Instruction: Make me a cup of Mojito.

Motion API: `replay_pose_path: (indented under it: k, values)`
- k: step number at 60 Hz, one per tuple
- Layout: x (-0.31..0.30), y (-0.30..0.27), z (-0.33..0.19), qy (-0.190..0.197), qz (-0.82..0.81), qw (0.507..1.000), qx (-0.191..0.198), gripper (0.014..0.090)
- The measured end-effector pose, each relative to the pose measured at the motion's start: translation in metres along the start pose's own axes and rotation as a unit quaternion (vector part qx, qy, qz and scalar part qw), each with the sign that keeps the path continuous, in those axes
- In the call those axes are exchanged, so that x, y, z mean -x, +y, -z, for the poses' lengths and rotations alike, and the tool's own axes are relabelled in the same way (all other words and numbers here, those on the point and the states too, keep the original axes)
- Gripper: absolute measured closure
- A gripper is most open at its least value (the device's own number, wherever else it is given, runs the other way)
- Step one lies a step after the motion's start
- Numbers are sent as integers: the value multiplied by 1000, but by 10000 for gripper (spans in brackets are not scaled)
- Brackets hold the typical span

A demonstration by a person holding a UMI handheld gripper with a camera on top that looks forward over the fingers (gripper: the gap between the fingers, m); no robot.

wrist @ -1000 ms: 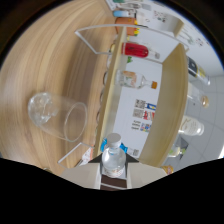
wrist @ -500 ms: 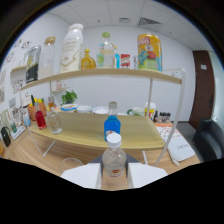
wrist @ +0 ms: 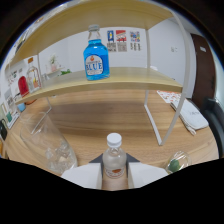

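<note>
A small clear bottle (wrist: 114, 154) with a white cap stands upright between my gripper's (wrist: 114, 169) two white fingers, which are shut on its body. Just ahead and to the left stands a clear glass (wrist: 50, 146) on the wooden table, with what looks like ice in it. Beyond, on the wooden shelf (wrist: 140, 75), stands a blue bottle (wrist: 96, 56) labelled BLUE. Right of the fingers sits a small clear dish (wrist: 176, 164) holding something green.
The shelf rests on white metal legs (wrist: 172, 116), one just ahead to the right. A white flat object (wrist: 192, 114) lies on the table beyond that leg. Red and other small items (wrist: 23, 85) stand far left by the wall.
The view swung from tilted to level and then sank toward the tabletop. The shelf and blue bottle now sit above, and the glass shows close at the left. The clear bottle stayed held.
</note>
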Motion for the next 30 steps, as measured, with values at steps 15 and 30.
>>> replay_pose_path:
  k: [15,30]
  values:
    - [-9,4,-4,17,1,1000,1,699]
    - [-17,15,6,47,-3,999,11,555]
